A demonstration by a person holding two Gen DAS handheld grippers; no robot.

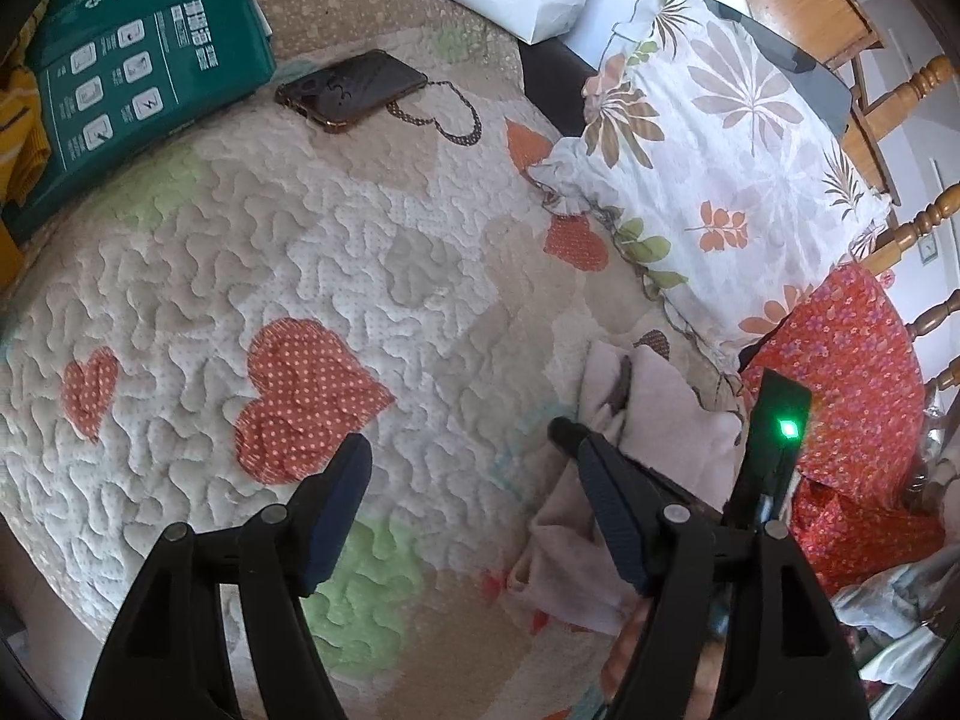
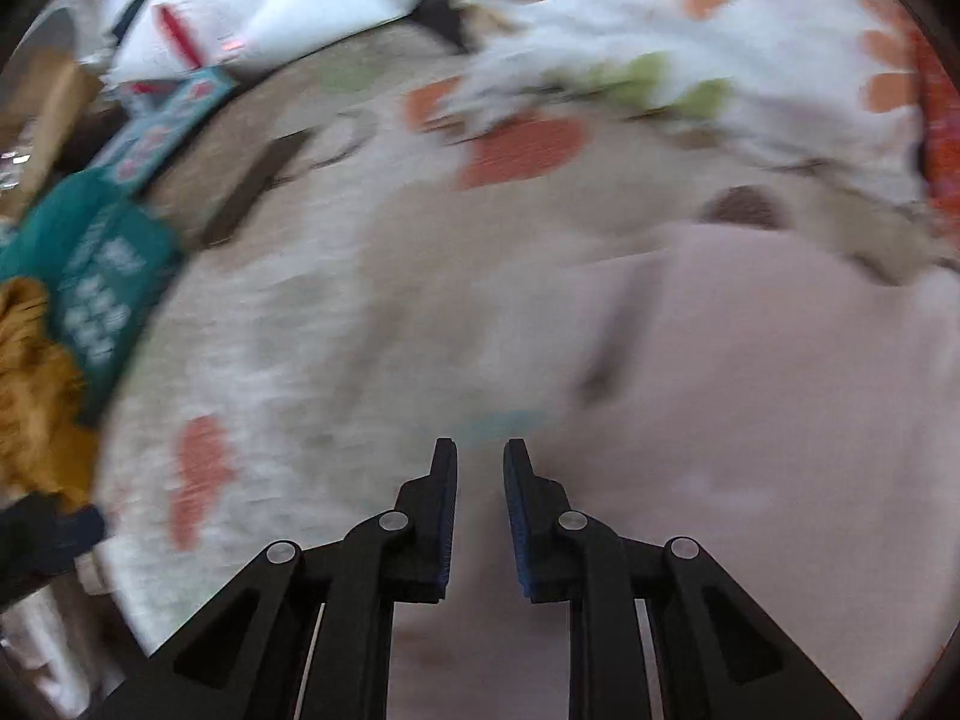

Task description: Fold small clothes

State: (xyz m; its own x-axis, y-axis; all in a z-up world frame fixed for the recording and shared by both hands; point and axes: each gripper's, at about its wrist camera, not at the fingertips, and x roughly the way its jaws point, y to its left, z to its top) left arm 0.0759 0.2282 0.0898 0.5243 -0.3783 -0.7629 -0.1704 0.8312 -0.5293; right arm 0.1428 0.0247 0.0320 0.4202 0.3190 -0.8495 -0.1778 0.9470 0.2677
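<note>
Risk lies with the pink garment (image 2: 750,396) on the quilted bed (image 1: 312,252), just right of both grippers: left gripper (image 1: 474,468) jaws spread wide, right gripper (image 2: 480,468) jaws narrowly parted, both empty, could drag and bunch it.

Left gripper (image 1: 468,462): jaws spread wide, nothing between the pads, pointed steeply downward. Right gripper (image 2: 480,462): jaws nearly together with a narrow gap visible between the blue pads, nothing clamped, also angled downward; its view is heavily motion-blurred. In the left wrist view, part of the right gripper shows just beside the left one.
</note>
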